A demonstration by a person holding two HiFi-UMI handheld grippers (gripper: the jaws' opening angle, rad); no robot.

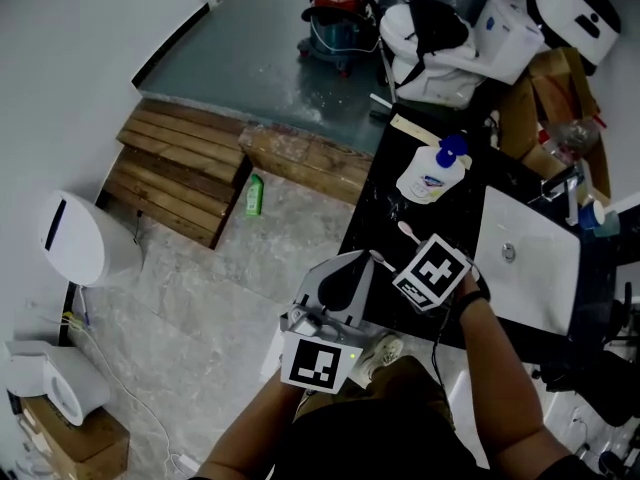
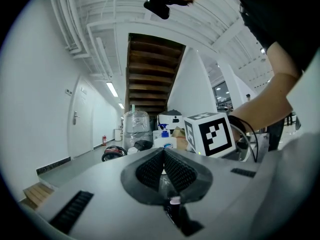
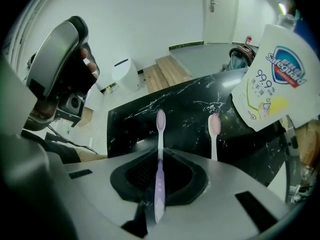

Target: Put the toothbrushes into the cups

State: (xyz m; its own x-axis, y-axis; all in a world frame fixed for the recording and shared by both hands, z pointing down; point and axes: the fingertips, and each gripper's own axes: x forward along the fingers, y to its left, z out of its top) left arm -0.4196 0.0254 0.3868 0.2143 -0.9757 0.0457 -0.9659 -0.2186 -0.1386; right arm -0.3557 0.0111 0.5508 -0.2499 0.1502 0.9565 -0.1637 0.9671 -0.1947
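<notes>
Right gripper view: bare counter (image 3: 145, 106) open at left; soap bottle (image 3: 272, 79) and pink toothbrush (image 3: 214, 129) obstruct at right.

Soap bottle (image 1: 430, 176) on black counter (image 1: 380, 210), white sink (image 1: 530, 268) — wooden steps (image 1: 178, 173)

Grey claws (image 2: 163, 156) (image 3: 160, 156) (black ribbed pads (image 2: 147, 171)), checker-marked cubes (image 2: 207, 134)

Makeshift washroom setup in an unfinished building.
I'm at a black marble counter (image 1: 383, 208) with a white sink basin (image 1: 525, 258) and a pump soap bottle (image 1: 432, 173). Around me are wooden steps (image 1: 180, 173), a vacuum cleaner (image 1: 335, 18) and cardboard boxes (image 1: 548, 93).
</notes>
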